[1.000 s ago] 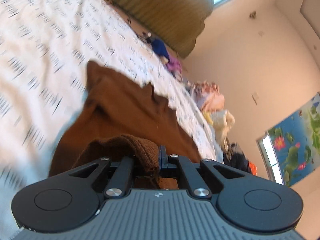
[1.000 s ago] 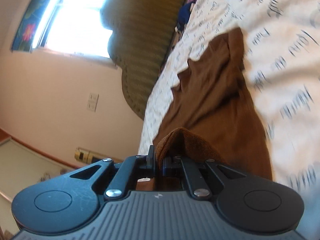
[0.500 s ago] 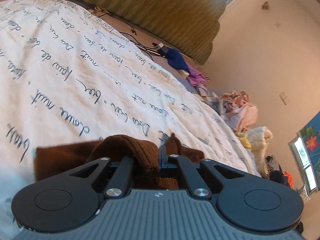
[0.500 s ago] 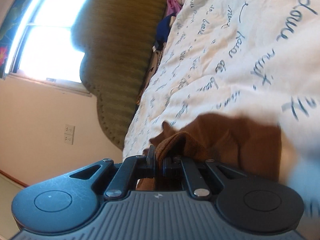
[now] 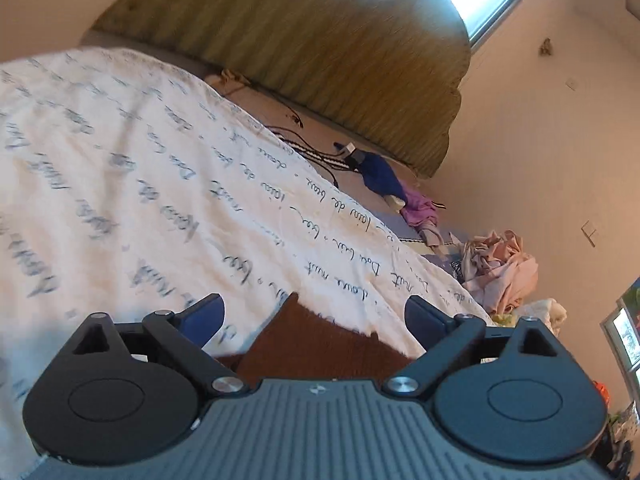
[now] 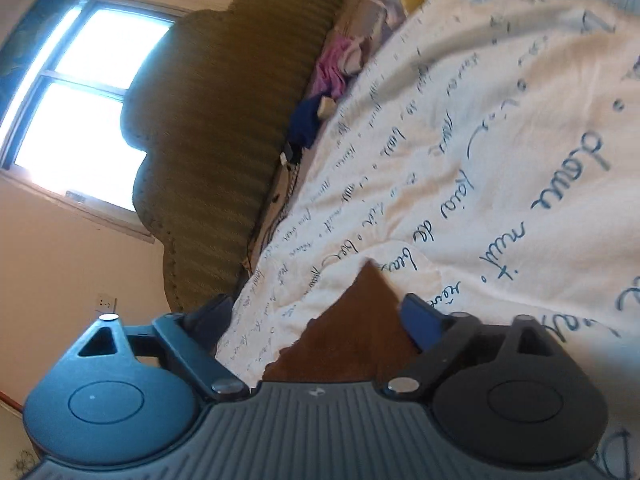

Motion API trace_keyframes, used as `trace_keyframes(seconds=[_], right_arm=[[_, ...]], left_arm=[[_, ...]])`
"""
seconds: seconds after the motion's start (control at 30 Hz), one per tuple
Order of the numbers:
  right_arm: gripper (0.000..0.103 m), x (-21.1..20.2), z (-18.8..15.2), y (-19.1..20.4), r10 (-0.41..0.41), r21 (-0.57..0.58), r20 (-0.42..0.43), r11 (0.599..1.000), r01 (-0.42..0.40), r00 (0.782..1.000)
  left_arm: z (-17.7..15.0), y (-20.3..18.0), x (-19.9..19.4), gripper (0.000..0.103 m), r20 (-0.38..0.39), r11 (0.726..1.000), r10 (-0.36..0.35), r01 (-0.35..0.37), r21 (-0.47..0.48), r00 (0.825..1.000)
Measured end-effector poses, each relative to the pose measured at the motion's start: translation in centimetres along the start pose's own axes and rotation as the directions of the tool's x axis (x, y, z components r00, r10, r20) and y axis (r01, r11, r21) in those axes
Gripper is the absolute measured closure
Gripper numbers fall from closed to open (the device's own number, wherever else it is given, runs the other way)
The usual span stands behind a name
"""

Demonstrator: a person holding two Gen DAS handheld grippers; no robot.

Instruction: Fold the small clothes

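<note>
A small brown garment [image 5: 320, 344] lies on the white bedspread with blue script [image 5: 160, 184]. In the left wrist view only its near part shows, just beyond the gripper body. My left gripper [image 5: 316, 314] is open and empty, its fingers spread either side of the cloth. In the right wrist view the brown garment [image 6: 360, 332] shows as a pointed piece on the bedspread [image 6: 500, 160]. My right gripper [image 6: 320, 314] is open and empty right over it. Most of the garment is hidden under both gripper bodies.
A green padded headboard [image 5: 320, 48] stands at the far end of the bed. Blue and purple clothes [image 5: 384, 180] and cables lie along the bed edge. A pile of pink and pale laundry [image 5: 504, 268] sits by the wall. A bright window [image 6: 72, 120] is behind the headboard.
Both grippers were shut on the brown garment and lowered it onto the bed. Now both have opened and let go; the garment lies on the bedspread.
</note>
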State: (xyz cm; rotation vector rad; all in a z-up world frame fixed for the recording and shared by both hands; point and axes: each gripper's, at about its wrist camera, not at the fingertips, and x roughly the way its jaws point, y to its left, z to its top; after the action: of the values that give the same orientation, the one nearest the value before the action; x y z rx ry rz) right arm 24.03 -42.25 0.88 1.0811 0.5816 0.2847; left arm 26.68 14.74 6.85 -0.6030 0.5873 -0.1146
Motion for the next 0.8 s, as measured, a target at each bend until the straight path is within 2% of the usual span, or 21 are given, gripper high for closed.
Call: trace_keyframes(seconds=[0.07, 0.2, 0.27, 0.33, 0.43, 0.53, 0.63, 0.67, 0.73, 0.77, 0.8], right_arm=[[0.007, -3.1, -1.5, 0.0, -0.019, -0.042, -0.015, 0.999, 0.018, 1.0], [0.007, -7.8, -6.1, -1.4, -0.079, -0.068, -0.068, 0.995, 0.075, 0.995], [0.007, -9.7, -8.7, -2.0, -0.127, -0.087, -0.069, 0.989, 0.121, 0.99], [0.007, -10.5, -10.4, -2.3, -0.15, -0.106, -0.075, 0.984, 0.141, 0.986], [0.007, -10.0, -11.6, -1.7, -0.138, -0.11, -0.061, 0.985, 0.131, 0.989], [0.007, -7.7, -12.2, -1.3, -0.103, -0.081, -0.092, 0.992, 0.096, 0.99], [0.008, -5.4, -12.1, -1.9, -0.095, -0.024, -0.115, 0.995, 0.093, 0.989], [0.008, -4.9, -12.0, -2.0, -0.098, -0.017, -0.102, 0.995, 0.097, 0.99], [0.024, -4.2, -11.6, -1.9, -0.116, -0.008, -0.082, 0.993, 0.116, 0.99], [0.05, -3.6, -11.4, -2.2, -0.126, 0.008, -0.1, 0.992, 0.127, 0.987], [0.071, -3.0, -11.3, -2.6, -0.137, 0.03, -0.119, 0.989, 0.142, 0.983]], left_arm=[[-1.7, 1.1, -3.3, 0.009, 0.003, 1.0, 0.018, -0.018, -0.004, 1.0], [-6.0, 4.7, -9.4, 0.009, 0.026, 0.995, 0.062, -0.06, -0.078, 0.998], [-8.0, 5.8, -11.3, 0.009, 0.041, 0.988, 0.118, -0.113, -0.105, 0.992], [-9.5, 6.6, -12.2, 0.009, 0.014, 0.983, 0.135, -0.132, -0.129, 0.991], [-11.1, 7.3, -11.4, 0.009, -0.074, 0.977, 0.081, -0.094, -0.191, 0.994], [-11.7, 6.9, -10.6, 0.002, -0.053, 0.974, 0.047, -0.058, -0.217, 0.997], [-11.7, 7.1, -9.4, 0.003, -0.049, 0.945, -0.036, 0.018, -0.326, 0.998], [-11.7, 7.2, -9.0, 0.007, -0.045, 0.937, -0.037, 0.019, -0.349, 0.998], [-11.5, 6.9, -8.2, 0.023, -0.054, 0.933, -0.016, -0.004, -0.361, 0.998], [-11.4, 6.9, -7.6, 0.045, -0.071, 0.933, -0.026, -0.001, -0.359, 0.997], [-11.3, 6.8, -7.1, 0.071, -0.103, 0.932, -0.031, -0.008, -0.362, 0.994]])
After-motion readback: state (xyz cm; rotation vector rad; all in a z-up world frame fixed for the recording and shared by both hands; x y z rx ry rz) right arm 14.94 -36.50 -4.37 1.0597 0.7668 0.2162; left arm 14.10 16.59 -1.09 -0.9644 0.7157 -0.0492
